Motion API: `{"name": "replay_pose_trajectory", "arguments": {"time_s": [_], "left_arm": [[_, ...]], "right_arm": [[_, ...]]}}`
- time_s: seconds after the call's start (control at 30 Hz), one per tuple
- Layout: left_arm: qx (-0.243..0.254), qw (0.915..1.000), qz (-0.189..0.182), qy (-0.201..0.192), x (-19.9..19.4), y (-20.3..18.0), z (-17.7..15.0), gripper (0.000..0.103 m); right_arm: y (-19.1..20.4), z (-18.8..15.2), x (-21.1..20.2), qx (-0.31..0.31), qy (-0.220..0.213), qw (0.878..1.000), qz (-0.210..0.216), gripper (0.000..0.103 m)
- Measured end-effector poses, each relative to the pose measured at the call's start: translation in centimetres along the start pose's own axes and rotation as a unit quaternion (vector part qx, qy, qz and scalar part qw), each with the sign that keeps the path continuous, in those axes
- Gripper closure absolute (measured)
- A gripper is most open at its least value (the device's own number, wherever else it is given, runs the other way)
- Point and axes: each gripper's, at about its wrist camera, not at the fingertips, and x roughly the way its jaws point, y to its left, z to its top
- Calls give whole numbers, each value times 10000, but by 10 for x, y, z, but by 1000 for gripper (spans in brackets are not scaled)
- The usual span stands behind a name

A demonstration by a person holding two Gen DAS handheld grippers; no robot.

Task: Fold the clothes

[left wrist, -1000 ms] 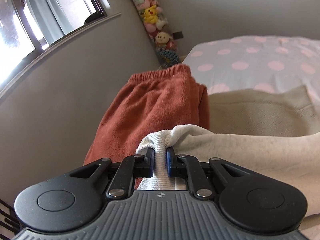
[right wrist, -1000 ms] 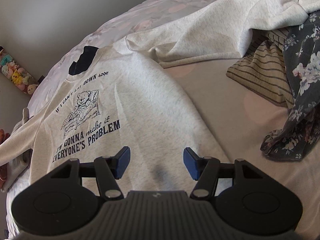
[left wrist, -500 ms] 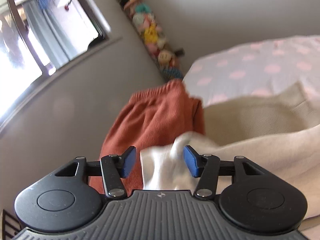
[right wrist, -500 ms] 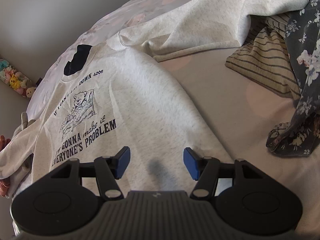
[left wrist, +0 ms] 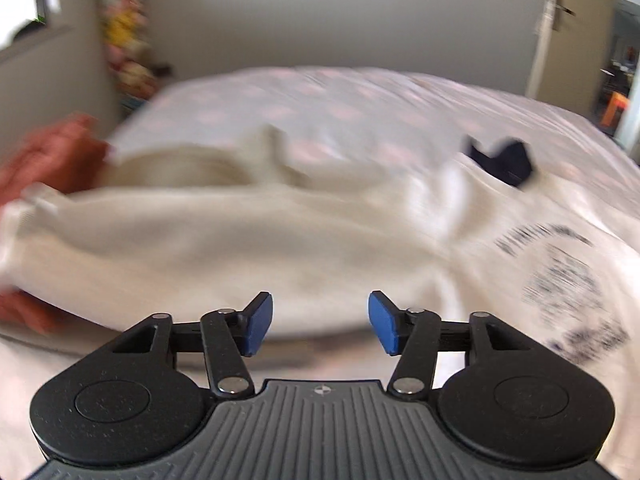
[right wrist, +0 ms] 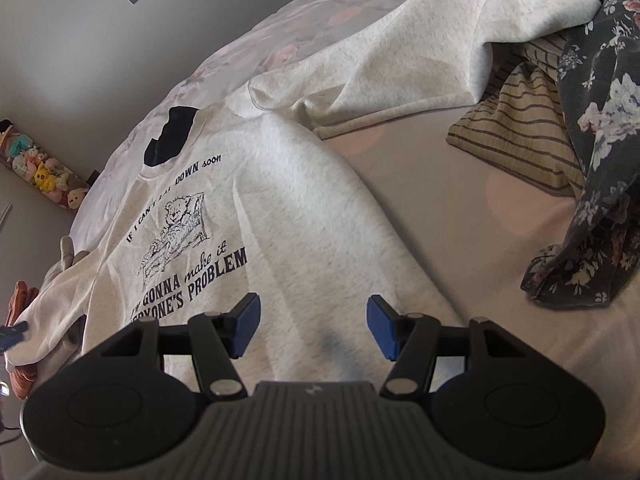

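Printed sweatshirt (right wrist: 280,216) lay flat on polka-dot bed (right wrist: 460,208), L sleeve (left wrist: 200,236) spread beside rust garment (left wrist: 44,152). L tongs (left wrist: 320,322) closing, nothing between; R tongs (right wrist: 310,326) gaped empty over hem.

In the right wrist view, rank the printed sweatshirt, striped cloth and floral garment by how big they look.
1. Printed sweatshirt, largest.
2. Floral garment and striped cloth: look alike, both partly hidden, so unranked.

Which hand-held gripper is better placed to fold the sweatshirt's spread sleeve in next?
Left, probably. The left hand-held gripper, nothing between its closing jaws, hangs right over that sleeve. The right hand-held gripper sits open at the sweatshirt's hem, farther away.
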Motion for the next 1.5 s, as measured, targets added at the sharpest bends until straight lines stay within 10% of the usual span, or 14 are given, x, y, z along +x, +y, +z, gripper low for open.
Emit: {"name": "replay_pose_trajectory", "arguments": {"time_s": [0.4, 0.47, 0.5, 0.6, 1.2, 1.5], "left_arm": [[-1039, 9943, -190, 124, 81, -35, -29, 52], [-1241, 9917, -301, 122, 89, -31, -28, 65], [-1348, 9901, -364, 122, 93, -28, -27, 87], [-1614, 9862, -360, -2, 92, -23, -29, 95], [-703, 9974, 110, 83, 85, -44, -31, 86], [-720, 9970, 73, 263, 91, -41, -39, 85]], "right_arm": [[3, 1, 15, 77, 145, 9997, 179, 41], [1, 1, 16, 129, 163, 9995, 247, 41], [0, 1, 17, 160, 180, 9994, 263, 41], [-3, 2, 21, 262, 241, 9990, 269, 41], [3, 6, -14, 160, -478, 9956, 788, 40], [-52, 84, -66, 722, -1048, 9904, -541, 41]]}}
